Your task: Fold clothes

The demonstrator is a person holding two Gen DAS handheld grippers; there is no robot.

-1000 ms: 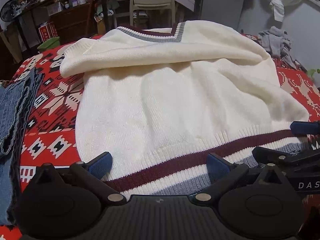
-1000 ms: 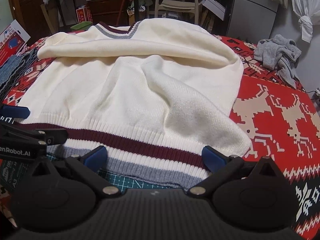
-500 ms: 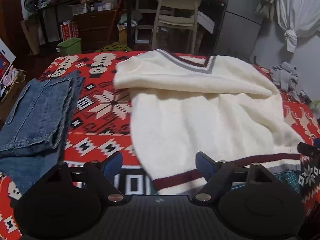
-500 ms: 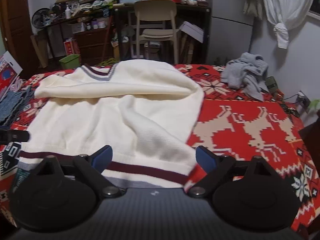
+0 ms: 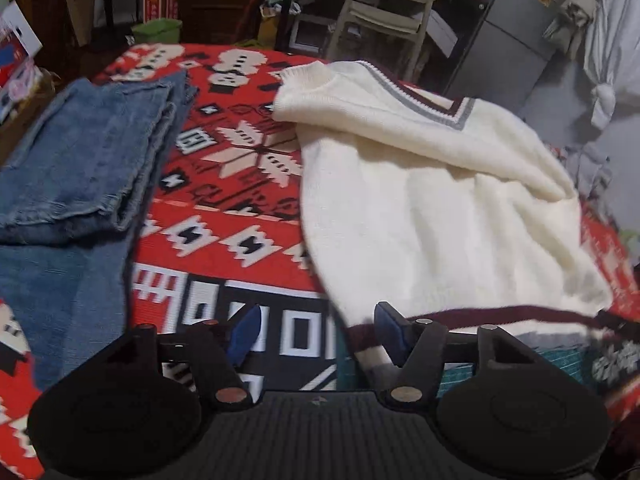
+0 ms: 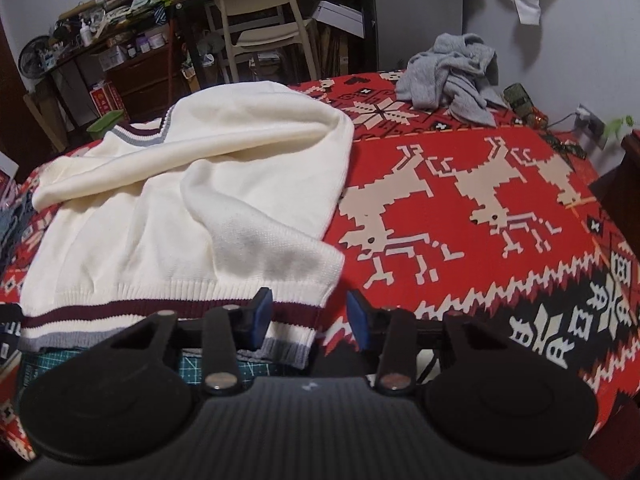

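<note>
A red patterned blanket (image 6: 480, 216) is covering the worktop, carrying a cream sweater (image 6: 168, 220), folded jeans (image 5: 80, 160) and a crumpled grey garment (image 6: 452, 72).

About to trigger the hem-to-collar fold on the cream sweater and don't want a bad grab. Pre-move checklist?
1. Left gripper at a hem corner: ok. The left hem corner of the sweater sits between the jaws, which have just been closing.
2. Right gripper at the other corner: ok. That corner is between its jaws, which have also just been closing.
3. Pads pressing the fabric: not ok. Gaps remain on both.
4. Sleeves folded in: ok. Both lie on the body.
5. Both hem layers within the jaws: cannot tell.
6. Neighbours clear: ok. The jeans and grey garment lie apart from the sweater.
</note>
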